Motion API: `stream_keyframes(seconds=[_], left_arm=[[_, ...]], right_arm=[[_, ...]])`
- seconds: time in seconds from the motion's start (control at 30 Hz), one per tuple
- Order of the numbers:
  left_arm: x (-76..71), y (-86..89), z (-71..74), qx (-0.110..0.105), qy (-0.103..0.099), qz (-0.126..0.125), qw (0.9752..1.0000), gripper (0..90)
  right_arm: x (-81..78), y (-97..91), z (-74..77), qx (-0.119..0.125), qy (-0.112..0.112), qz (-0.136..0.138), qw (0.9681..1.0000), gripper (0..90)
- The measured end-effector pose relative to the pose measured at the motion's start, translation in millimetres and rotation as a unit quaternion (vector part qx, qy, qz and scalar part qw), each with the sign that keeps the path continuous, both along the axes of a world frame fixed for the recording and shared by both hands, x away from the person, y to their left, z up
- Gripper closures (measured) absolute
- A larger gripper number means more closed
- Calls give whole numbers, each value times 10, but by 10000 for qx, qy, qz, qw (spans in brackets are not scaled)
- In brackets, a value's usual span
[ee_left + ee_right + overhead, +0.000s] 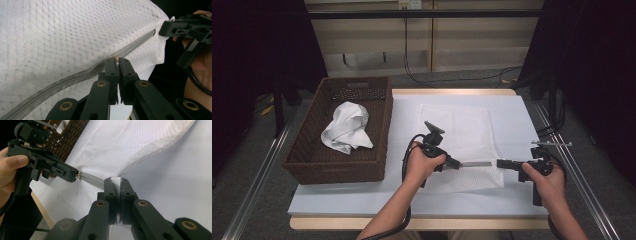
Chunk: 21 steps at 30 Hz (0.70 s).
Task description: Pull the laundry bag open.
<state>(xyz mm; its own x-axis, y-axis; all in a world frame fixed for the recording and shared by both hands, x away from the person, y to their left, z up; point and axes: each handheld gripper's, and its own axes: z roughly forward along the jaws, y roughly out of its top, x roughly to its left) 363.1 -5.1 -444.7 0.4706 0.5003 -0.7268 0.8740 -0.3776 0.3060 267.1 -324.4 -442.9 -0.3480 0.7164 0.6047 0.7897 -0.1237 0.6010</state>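
A white mesh laundry bag [457, 127] lies flat on the white table top [517, 120], its grey zipper [476, 163] running along the near edge. My left gripper [456, 164] is shut on the small brass zipper pull [116, 59], jaws pressed together over the zipper [75, 80]. My right gripper [500, 163] faces it from the right, shut on the bag's fabric [116, 180] at the zipper's end. In the right gripper view the left gripper [75, 175] pinches the pull [79, 176]. The mesh bag [62, 37] lifts slightly between the two grips.
A dark wicker basket [337, 170] stands at the table's left with a crumpled white cloth [346, 127] inside. The table's front edge runs just below my hands. Metal rails flank the table, and cables trail on the floor behind.
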Motion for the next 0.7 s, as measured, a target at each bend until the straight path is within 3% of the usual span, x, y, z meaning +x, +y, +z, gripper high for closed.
stream_keyframes(seconds=[0.53, 0.63, 0.67, 0.7], left_arm=[[22, 40, 20, -1, -25, -70, 10000, 868], [16, 41, 18, -56, 54, 8, 10000, 868], [28, 71, 10, 58, -21, 15, 10000, 868], [29, 94, -6, -22, 61, 54, 10000, 868]], right_arm=[[4, -29, -17, 42, 42, -32, 10000, 871], [16, -31, -24, 68, 59, -5, 10000, 871], [18, -34, -25, 53, 48, -13, 10000, 871], [19, -41, -26, 19, 46, -28, 10000, 871]])
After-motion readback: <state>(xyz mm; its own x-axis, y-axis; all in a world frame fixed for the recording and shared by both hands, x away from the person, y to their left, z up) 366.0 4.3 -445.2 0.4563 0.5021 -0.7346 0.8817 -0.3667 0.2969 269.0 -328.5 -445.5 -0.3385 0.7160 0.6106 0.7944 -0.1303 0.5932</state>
